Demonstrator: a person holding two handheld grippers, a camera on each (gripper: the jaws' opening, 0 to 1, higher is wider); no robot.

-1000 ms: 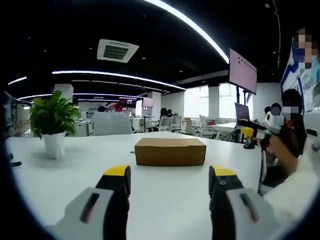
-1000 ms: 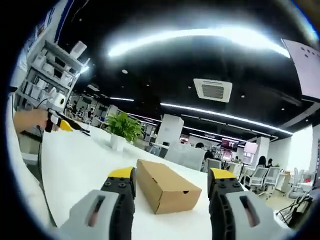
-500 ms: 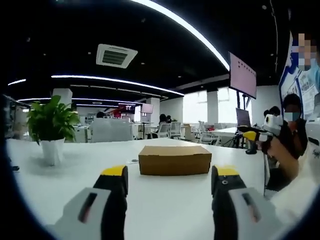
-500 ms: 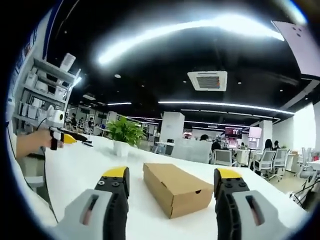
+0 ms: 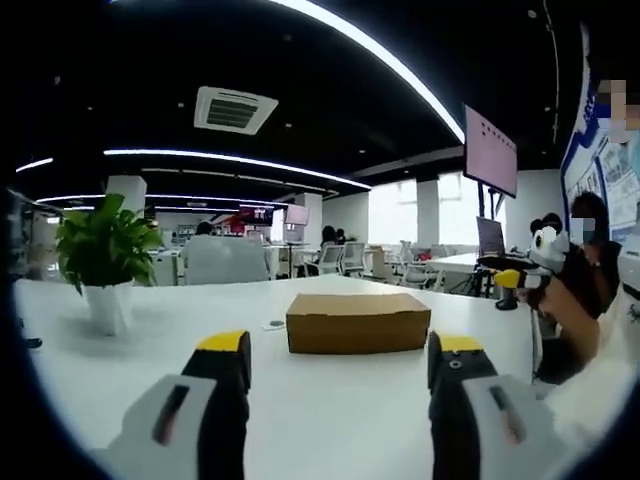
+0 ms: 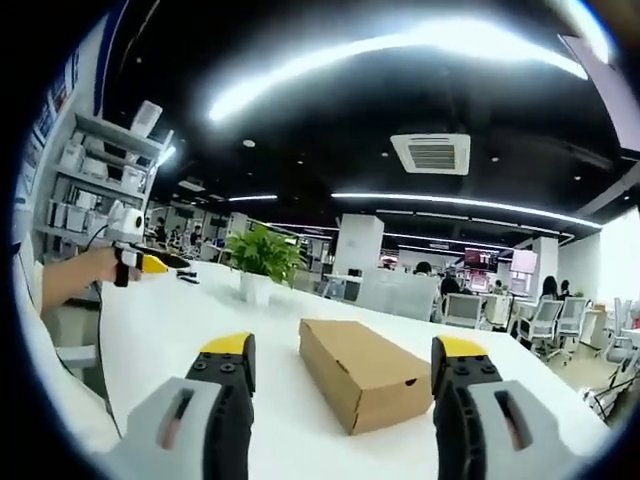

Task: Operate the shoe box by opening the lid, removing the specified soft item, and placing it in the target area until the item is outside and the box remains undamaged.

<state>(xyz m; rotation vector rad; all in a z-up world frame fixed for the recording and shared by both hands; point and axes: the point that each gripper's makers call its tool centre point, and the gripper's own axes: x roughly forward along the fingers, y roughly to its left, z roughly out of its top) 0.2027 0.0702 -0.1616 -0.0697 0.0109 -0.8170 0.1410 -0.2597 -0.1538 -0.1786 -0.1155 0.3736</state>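
Left gripper view: left gripper jaws spread wide, nothing held. Shoe box, brown cardboard, lid closed, lies flat on the white table, ahead of the jaw tips and between their lines, well apart from both. Potted plant stands far left. Right gripper enters at right edge, held in a hand.

Right gripper view: right gripper jaws equally wide apart, empty. Shoe box sits between the jaws, beyond the tips, untouched, angled corner-on. Potted plant behind it. Left gripper at left edge; its opening cannot be read here.
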